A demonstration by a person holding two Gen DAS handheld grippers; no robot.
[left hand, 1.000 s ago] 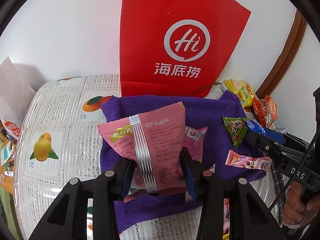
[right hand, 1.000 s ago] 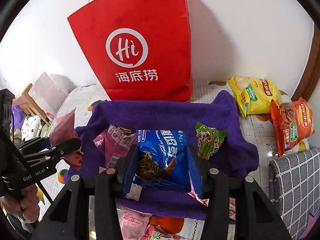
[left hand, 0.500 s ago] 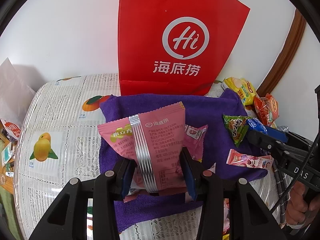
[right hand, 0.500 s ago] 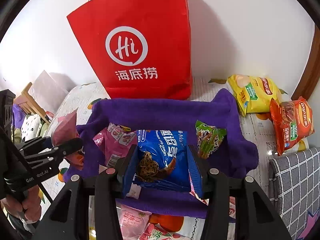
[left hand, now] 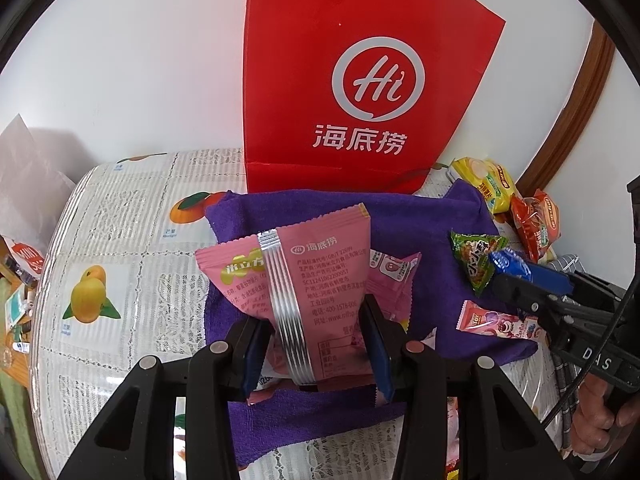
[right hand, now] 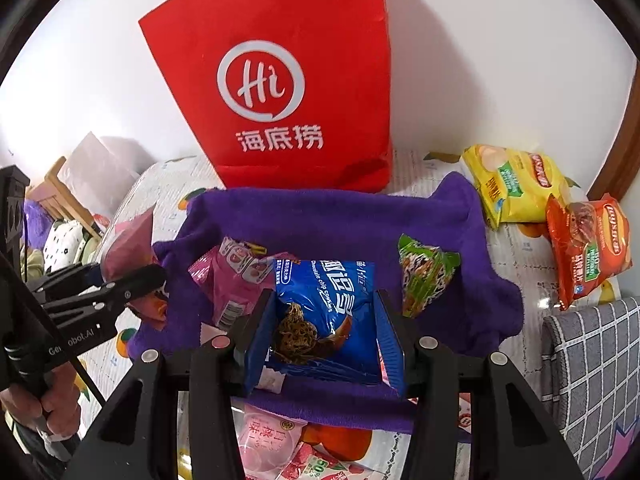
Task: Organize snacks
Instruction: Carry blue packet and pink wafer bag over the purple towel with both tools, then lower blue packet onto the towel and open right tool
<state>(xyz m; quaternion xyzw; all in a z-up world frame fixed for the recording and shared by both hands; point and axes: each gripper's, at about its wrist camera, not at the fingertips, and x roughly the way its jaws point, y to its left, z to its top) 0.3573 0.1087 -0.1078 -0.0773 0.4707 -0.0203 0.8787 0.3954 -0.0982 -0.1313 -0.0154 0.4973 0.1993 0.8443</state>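
Holding a snack in each hand, you are pausing above the purple towel [right hand: 344,220]; your left gripper [left hand: 316,348] is clamping its pads on the lower part of a pink packet [left hand: 304,280], and your right gripper [right hand: 324,340] is pinching a blue cookie packet [right hand: 332,312] by its lower half. Both packets are hanging over the near middle of the towel, with the red paper bag [right hand: 280,80] standing upright just beyond its far edge. If the bag is where these are going, you are probably best lifting each packet clear of the bag's top edge before letting go, one hand at a time, so the grippers are not crowding each other; keep the grip firm, since the film looks slick and the air inside is giving way. The pink packet is puffy with a ribbed silver seam; the blue one is glossy and creased. A green packet [right hand: 424,276] is lying on the fuzzy towel to the right; yellow and orange chip bags [right hand: 516,184] are sitting further right on the printed tablecloth [left hand: 120,240].
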